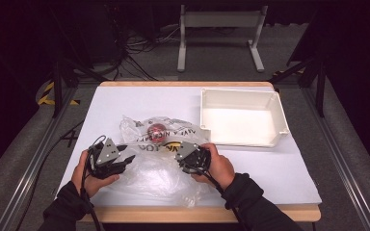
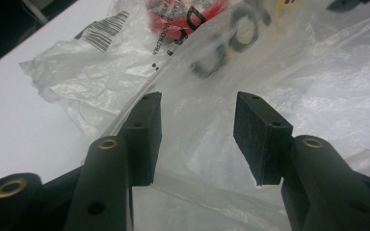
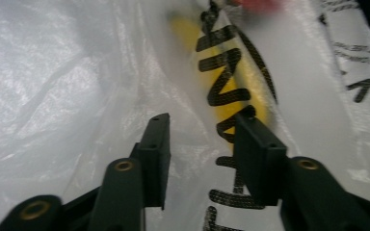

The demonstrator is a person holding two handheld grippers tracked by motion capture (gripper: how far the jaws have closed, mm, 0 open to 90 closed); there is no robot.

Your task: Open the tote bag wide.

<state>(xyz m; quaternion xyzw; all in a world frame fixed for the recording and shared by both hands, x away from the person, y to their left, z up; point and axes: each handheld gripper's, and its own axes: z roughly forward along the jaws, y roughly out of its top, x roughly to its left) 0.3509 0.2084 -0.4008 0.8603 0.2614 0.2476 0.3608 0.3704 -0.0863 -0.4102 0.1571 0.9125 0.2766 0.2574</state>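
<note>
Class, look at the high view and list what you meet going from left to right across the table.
Left claw → red ball inside the clear plastic bag → right claw → white tray.

Plastic bag (image 1: 156,163): clear, milky-translucent film with black block lettering, a yellow patch behind the letters (blurred just ahead of the right claw (image 3: 202,149)) and a black-on-white barcode left of the left claw (image 2: 197,134). Red ball (image 1: 156,130) inside the bag, beyond both claws, with faint white print on it. Both claws: matte black jaws, brass-coloured rivets, grey top plate. Tray (image 1: 279,115) off to the right of the right claw: plain off-white. Worktop (image 1: 270,163): white sheet, light wood edge.
</note>
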